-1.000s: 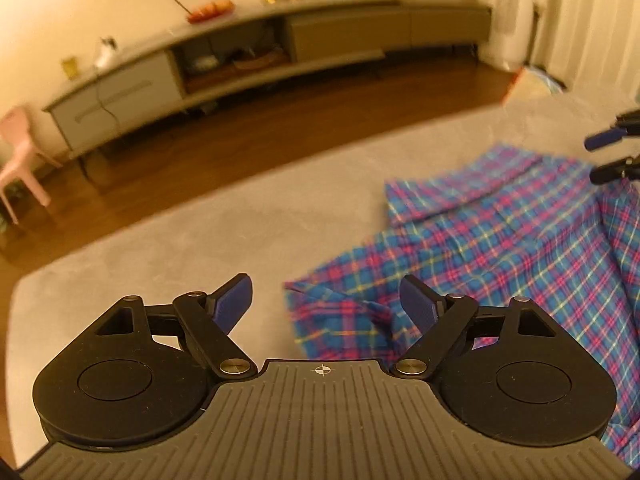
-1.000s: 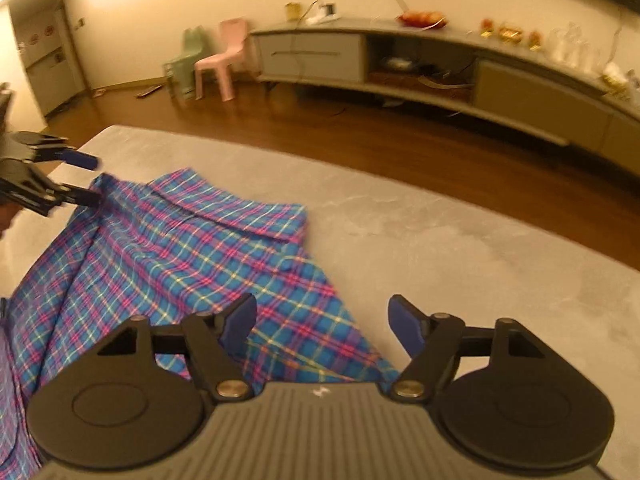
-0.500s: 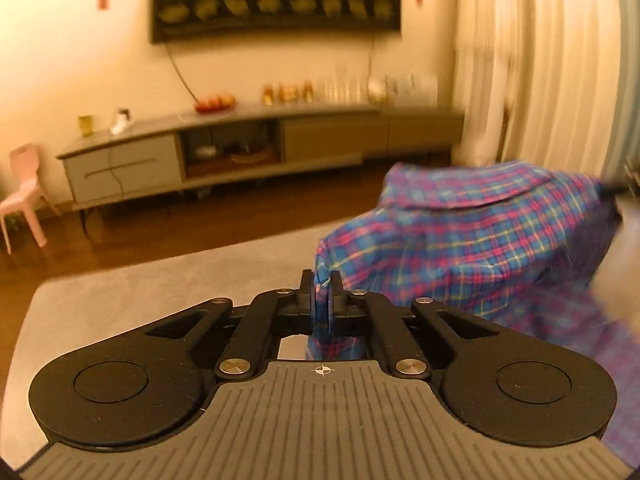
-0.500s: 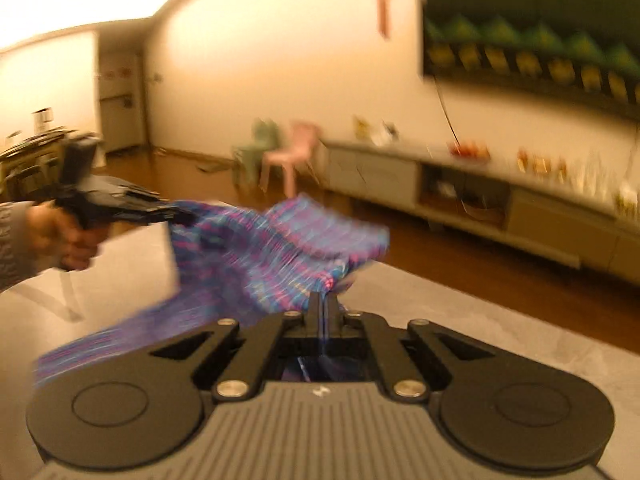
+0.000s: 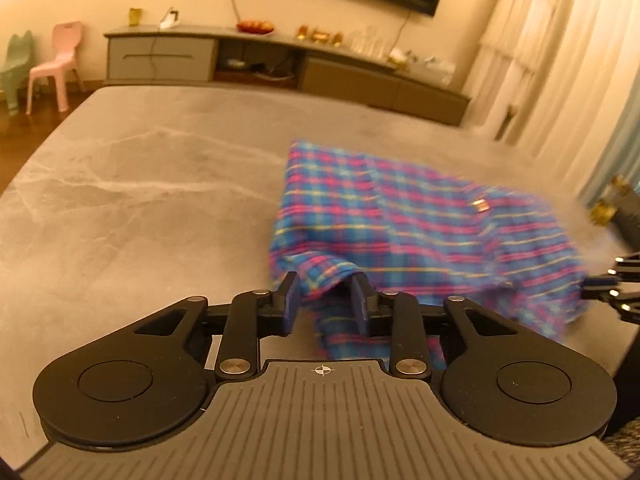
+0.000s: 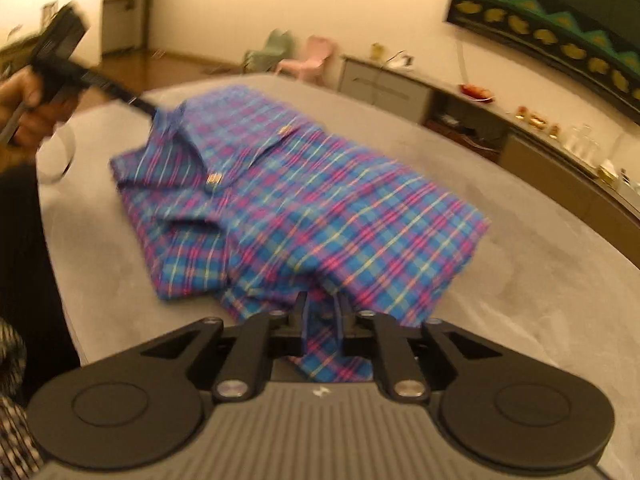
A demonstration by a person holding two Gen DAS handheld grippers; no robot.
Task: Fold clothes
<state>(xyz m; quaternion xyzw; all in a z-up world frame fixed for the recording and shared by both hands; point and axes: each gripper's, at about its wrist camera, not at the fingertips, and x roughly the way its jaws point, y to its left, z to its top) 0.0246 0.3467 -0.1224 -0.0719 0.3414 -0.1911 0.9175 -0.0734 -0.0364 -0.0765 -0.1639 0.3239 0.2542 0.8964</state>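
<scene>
**Both tongs letting go of a folded plaid shirt on the grey desk**

Shirt position: the plaid shirt [image 6: 304, 208] lies on the grey marble-patterned desk [image 5: 132, 184], toward the edge nearest the person, doubled over into a rough rectangle. The collar [image 6: 188, 140] and its small gold tag face up, on the side away from the right wrist camera. The lower half appears tucked under, which would explain the thick, rounded fold along the far right edge.

Left tongs [image 5: 325, 308]: jaws opening. A corner of plaid cloth sits between the blue pads, arched up off the desk; the pads stand clear of it on both sides, so it is no longer pinched. The cloth hump looks like what is left of the pinch that carried this corner over.

Right tongs [image 6: 323, 322]: jaws opening as well, a narrower gap. A strip of hem runs between the fingers and drapes down toward the camera. Whether the pads still touch the cloth cannot be told for sure; it looks loose.

In the right wrist view, the person's hand [image 6: 30, 108] grips the left tool near the collar end, so the two tools sit at opposite ends of the same near edge. Judgement: this pairing kept the edge taut while it was laid down.

Judgement on step: fold laid, release under way. The raised corners may need flattening.
</scene>
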